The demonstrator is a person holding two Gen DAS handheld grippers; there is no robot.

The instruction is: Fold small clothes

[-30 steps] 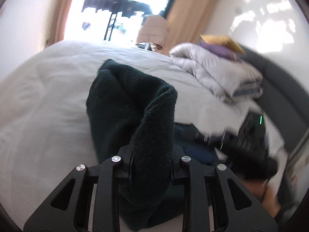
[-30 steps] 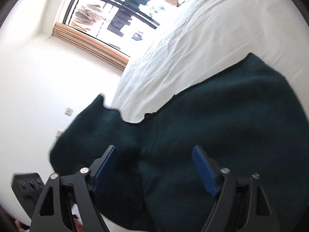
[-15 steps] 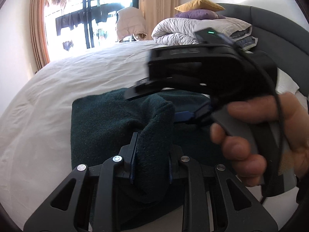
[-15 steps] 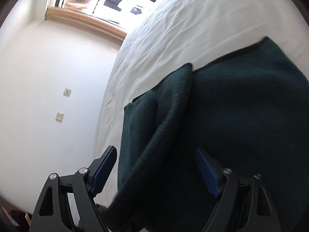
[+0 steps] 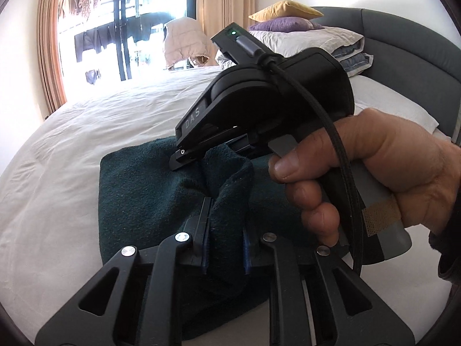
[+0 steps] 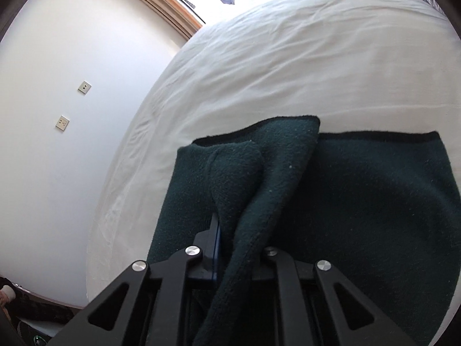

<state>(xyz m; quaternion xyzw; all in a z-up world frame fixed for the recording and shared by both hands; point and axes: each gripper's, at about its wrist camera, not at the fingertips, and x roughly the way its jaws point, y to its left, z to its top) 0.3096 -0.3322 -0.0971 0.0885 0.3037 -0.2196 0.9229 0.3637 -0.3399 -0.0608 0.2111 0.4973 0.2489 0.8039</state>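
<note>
A dark green fleece garment (image 5: 149,190) lies on the white bed (image 5: 86,132), spread flat in the right wrist view (image 6: 374,201). My left gripper (image 5: 226,230) has its jaws closing, and its pads pinch a raised fold of the fleece. My right gripper (image 6: 239,239) is also closing, with a ridge of the same fleece caught between its fingers. In the left wrist view the right gripper's fingers (image 5: 184,158) reach into the fleece just beyond the left one, with a person's hand (image 5: 374,173) on its handle.
Folded quilts and purple and yellow pillows (image 5: 291,26) are stacked at the grey headboard (image 5: 409,43). A window with hanging laundry (image 5: 121,28) is behind the bed. A white wall with two sockets (image 6: 72,103) borders the bed's left edge.
The right gripper's jaws went from wide apart to closed on a fold of fleece. The left gripper sank toward the bed with its fold, and the right gripper came in close ahead of it.
</note>
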